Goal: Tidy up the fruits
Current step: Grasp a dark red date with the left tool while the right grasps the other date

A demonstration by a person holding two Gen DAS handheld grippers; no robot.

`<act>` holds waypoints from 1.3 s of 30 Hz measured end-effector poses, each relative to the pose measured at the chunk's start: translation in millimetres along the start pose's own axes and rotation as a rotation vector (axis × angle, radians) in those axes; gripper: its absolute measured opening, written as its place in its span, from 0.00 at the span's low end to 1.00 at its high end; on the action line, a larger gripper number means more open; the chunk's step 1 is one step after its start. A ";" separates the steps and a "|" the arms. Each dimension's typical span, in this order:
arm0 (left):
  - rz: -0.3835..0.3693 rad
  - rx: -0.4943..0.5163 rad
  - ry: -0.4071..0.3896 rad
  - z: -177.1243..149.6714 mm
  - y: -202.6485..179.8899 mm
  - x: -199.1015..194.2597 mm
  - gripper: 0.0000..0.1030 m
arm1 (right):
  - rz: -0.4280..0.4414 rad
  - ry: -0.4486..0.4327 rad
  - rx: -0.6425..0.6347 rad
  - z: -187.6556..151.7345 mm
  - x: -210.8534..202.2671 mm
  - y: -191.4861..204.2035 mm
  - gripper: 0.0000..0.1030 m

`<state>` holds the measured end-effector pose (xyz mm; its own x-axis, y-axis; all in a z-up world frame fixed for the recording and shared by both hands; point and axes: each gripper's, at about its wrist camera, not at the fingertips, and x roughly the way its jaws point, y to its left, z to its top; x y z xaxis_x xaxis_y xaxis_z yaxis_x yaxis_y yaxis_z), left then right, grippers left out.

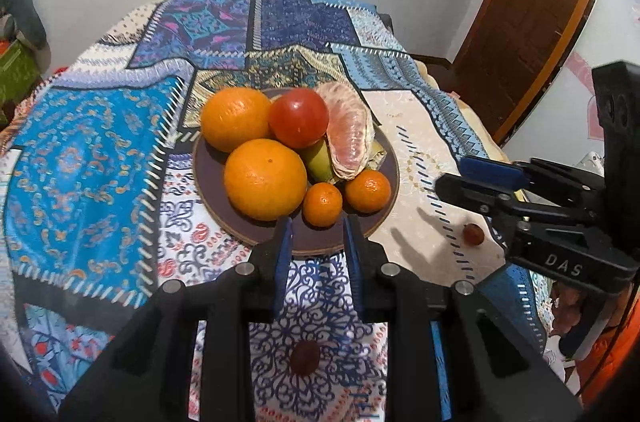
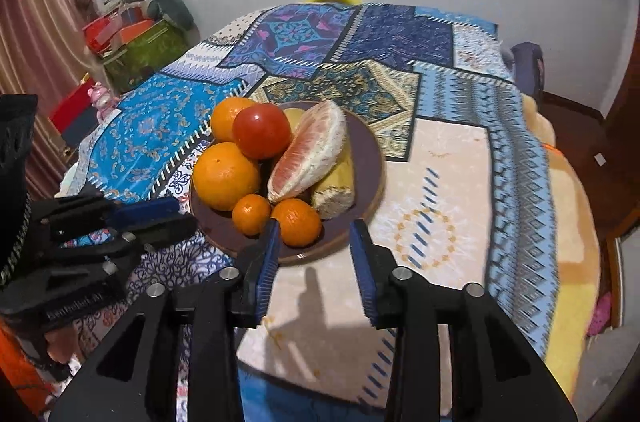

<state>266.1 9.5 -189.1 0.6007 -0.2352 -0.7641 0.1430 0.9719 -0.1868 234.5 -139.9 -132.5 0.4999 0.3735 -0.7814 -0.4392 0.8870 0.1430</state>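
Observation:
A dark round plate (image 1: 212, 178) (image 2: 368, 158) on the patchwork cloth holds two large oranges (image 1: 264, 178) (image 2: 226, 176), a red tomato (image 1: 298, 117) (image 2: 261, 130), a peeled pomelo wedge (image 1: 350, 132) (image 2: 310, 154), a banana (image 1: 318, 160) (image 2: 336, 186) and two small mandarins (image 1: 322, 204) (image 2: 296, 222). Two small brown fruits lie off the plate: one (image 1: 305, 358) below my left gripper, one (image 1: 473, 234) by the right gripper. My left gripper (image 1: 318, 224) is open and empty at the plate's near rim. My right gripper (image 2: 316, 228) is open and empty, just before the plate.
The patchwork cloth (image 1: 88, 158) (image 2: 460, 182) covers a round table that drops off at its edges. A brown door (image 1: 532, 22) stands at the right. Boxes and clutter (image 2: 132, 42) sit by the wall to the left.

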 end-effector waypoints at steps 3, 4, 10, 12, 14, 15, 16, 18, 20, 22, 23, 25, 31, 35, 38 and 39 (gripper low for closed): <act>0.020 0.009 -0.016 -2.6 -1.6 -17.7 0.24 | -0.023 -0.002 0.009 -4.4 -16.2 -4.1 0.43; 0.025 0.010 -0.021 -3.3 -1.5 -23.1 0.24 | -0.028 -0.003 0.011 -5.0 -21.1 -5.5 0.44; 0.045 0.008 -0.039 -8.9 0.6 -48.3 0.25 | -0.058 -0.033 0.036 -9.6 -54.3 -15.8 0.46; 0.046 0.007 -0.036 -12.2 1.8 -53.0 0.28 | -0.074 -0.040 0.040 -12.8 -62.7 -18.8 0.47; 0.052 0.006 -0.028 -16.7 2.5 -56.2 0.32 | -0.086 -0.037 0.038 -15.8 -67.6 -21.4 0.47; 0.056 0.007 -0.021 -19.4 2.9 -57.3 0.32 | -0.090 -0.033 0.035 -17.4 -69.7 -22.3 0.47; 0.060 0.009 -0.016 -21.2 2.8 -57.1 0.33 | -0.095 -0.028 0.030 -18.9 -70.9 -23.1 0.47; 0.071 0.012 -0.003 -26.5 2.6 -55.5 0.33 | -0.103 -0.019 0.025 -21.5 -72.9 -24.5 0.47; 0.076 0.011 0.018 -32.6 2.9 -52.2 0.33 | -0.098 -0.004 0.031 -24.8 -72.3 -28.1 0.47; 0.077 0.003 0.044 -39.8 4.9 -46.0 0.33 | -0.099 0.013 0.046 -27.2 -68.7 -33.0 0.47; 0.077 0.000 0.052 -42.9 5.3 -44.2 0.33 | -0.097 0.025 0.054 -29.0 -64.9 -36.1 0.47; 0.075 -0.011 0.085 -51.2 7.5 -35.9 0.33 | -0.096 0.044 0.065 -33.9 -59.8 -39.7 0.47; 0.062 -0.008 0.163 -69.0 5.7 -14.2 0.33 | -0.095 0.099 0.075 -48.7 -41.2 -46.3 0.47; 0.056 0.004 0.199 -76.4 1.6 0.6 0.33 | -0.073 0.124 0.086 -55.6 -28.8 -48.5 0.47; 0.053 0.003 0.214 -79.1 0.5 9.3 0.33 | -0.057 0.137 0.089 -60.5 -19.9 -47.5 0.47; 0.052 0.002 0.217 -79.5 0.5 11.4 0.33 | -0.054 0.141 0.090 -61.4 -17.5 -47.8 0.47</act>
<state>210.4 7.0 -247.0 0.4244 -0.1794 -0.8875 0.1178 0.9828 -0.1423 200.9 -205.5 -162.9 0.4083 0.2882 -0.8662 -0.3428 0.9278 0.1471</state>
